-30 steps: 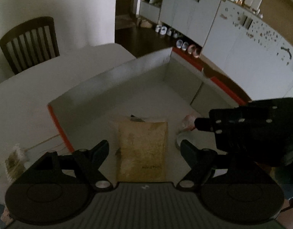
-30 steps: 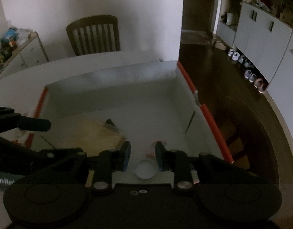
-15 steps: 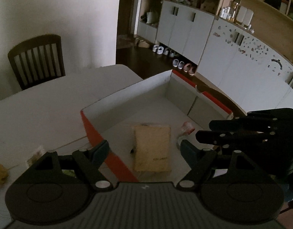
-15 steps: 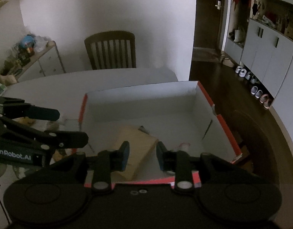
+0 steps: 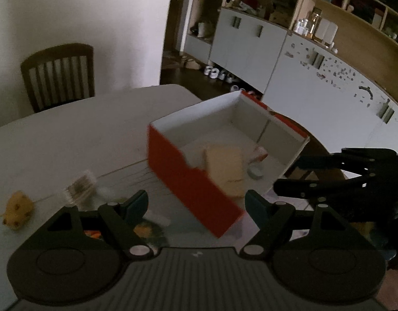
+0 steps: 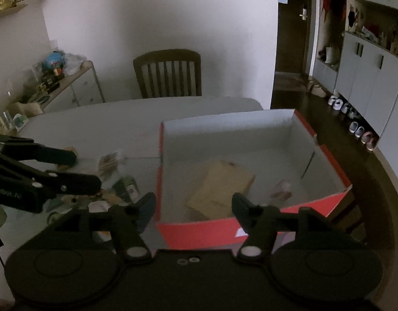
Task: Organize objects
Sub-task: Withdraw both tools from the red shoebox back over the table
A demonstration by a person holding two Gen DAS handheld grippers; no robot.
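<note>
An open red box with white inside stands on the white table; it also shows in the right wrist view. Inside lie a tan packet, a small white round lid and a pinkish item; the tan packet shows in the right wrist view too. My left gripper is open and empty, above the box's near corner. My right gripper is open and empty, above the box's near wall.
Loose items lie on the table left of the box: a yellow spotted object, a clear packet with brown contents, and several small packets. A wooden chair stands behind the table. A sideboard is at far left.
Both grippers pulled back and up from the box. My right gripper's jaws went from narrow to wide open. Loose items on the table came into view.
</note>
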